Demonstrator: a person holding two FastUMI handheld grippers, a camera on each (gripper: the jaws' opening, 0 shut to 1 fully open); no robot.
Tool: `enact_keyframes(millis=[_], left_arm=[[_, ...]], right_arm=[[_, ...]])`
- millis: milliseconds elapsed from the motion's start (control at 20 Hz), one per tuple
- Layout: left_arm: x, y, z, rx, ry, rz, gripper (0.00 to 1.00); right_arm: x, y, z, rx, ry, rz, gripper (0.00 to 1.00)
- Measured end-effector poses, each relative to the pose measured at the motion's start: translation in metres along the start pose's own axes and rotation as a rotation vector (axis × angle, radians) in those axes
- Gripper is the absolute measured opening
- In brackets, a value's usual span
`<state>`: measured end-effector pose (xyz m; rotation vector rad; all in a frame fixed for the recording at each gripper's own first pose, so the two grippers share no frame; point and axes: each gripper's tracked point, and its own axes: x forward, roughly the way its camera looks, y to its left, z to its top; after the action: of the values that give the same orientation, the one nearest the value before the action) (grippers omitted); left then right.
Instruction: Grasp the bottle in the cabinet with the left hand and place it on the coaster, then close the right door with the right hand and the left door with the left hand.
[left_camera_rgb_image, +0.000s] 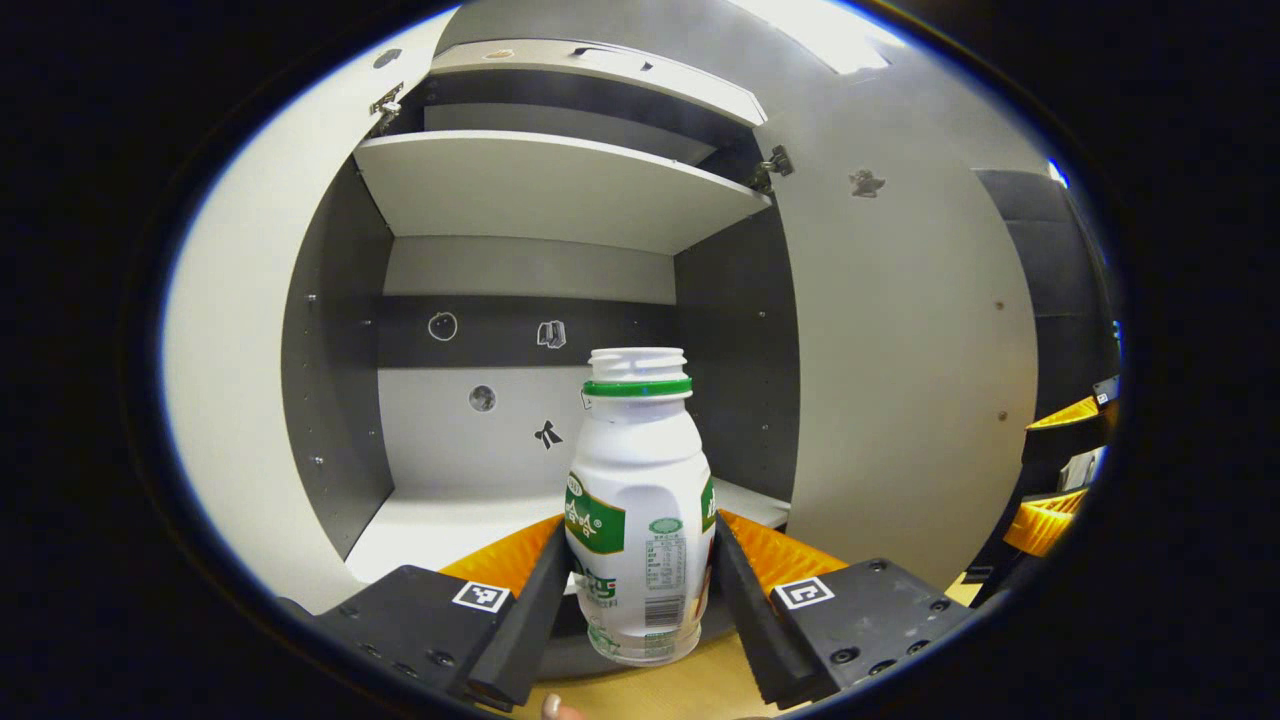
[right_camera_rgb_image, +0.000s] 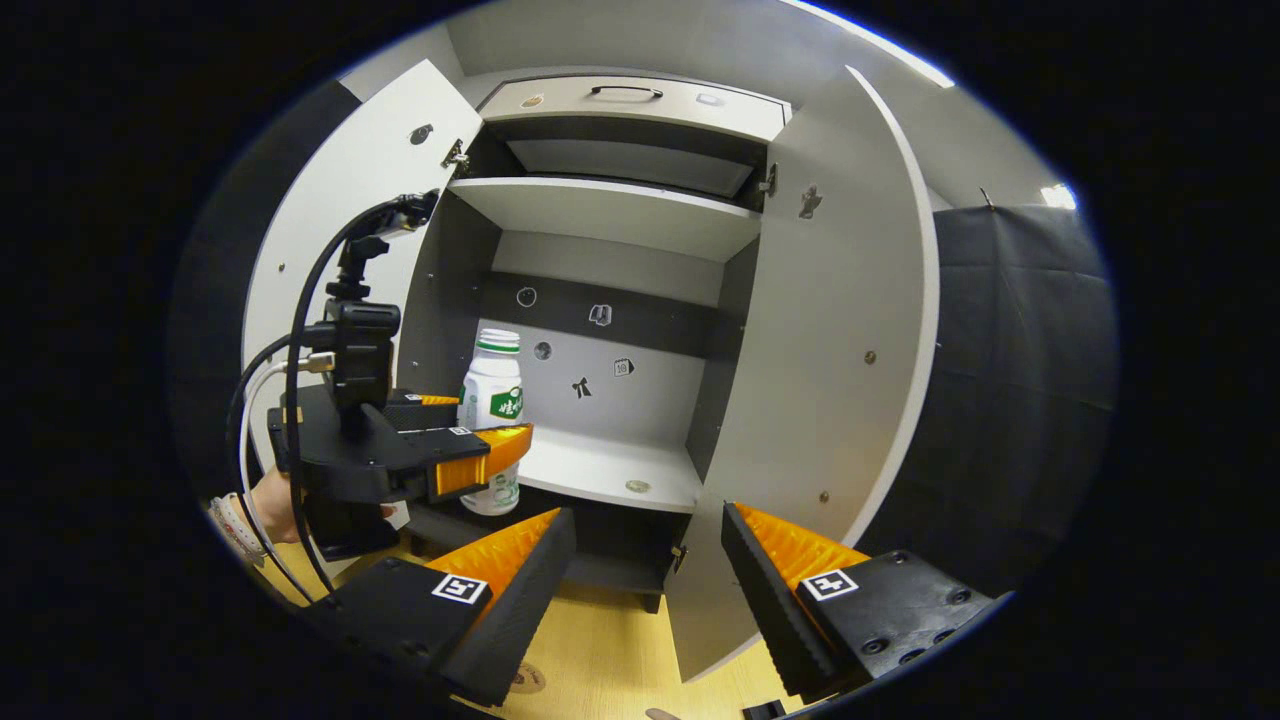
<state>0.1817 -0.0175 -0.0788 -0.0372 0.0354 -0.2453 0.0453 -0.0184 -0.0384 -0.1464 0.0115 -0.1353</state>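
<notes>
Left clamped, right just hanging out wide open

Left gripper (left_camera_rgb_image: 640, 590) has both fingers pressed in tight from 9 and 3 o'clock, a hand (right_camera_rgb_image: 272, 505) holding it at its 6; right gripper (right_camera_rgb_image: 648, 560) has its jaws spread, gripping nothing.

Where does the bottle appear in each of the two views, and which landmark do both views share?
Left gripper view: the bottle stands at bottom centre, between the jaws of the left gripper.
Right gripper view: the bottle is left of centre, held by the left gripper in front of the cabinet.
Shared landmark: the bow sticker on the cabinet's back wall.
</notes>
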Motion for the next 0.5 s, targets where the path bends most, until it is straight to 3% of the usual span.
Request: enact_keyframes(millis=[350, 500], left_arm=[[-0.060, -0.057, -0.071, -0.099, -0.006, -0.152, 0.81], [-0.077, -0.081, -0.114, -0.130, -0.003, -0.205, 0.81]], right_arm=[[-0.037, -0.027, -0.043, -0.068, 0.062, -0.140, 0.98], [-0.038, -0.035, -0.074, -0.080, 0.117, -0.160, 0.98]])
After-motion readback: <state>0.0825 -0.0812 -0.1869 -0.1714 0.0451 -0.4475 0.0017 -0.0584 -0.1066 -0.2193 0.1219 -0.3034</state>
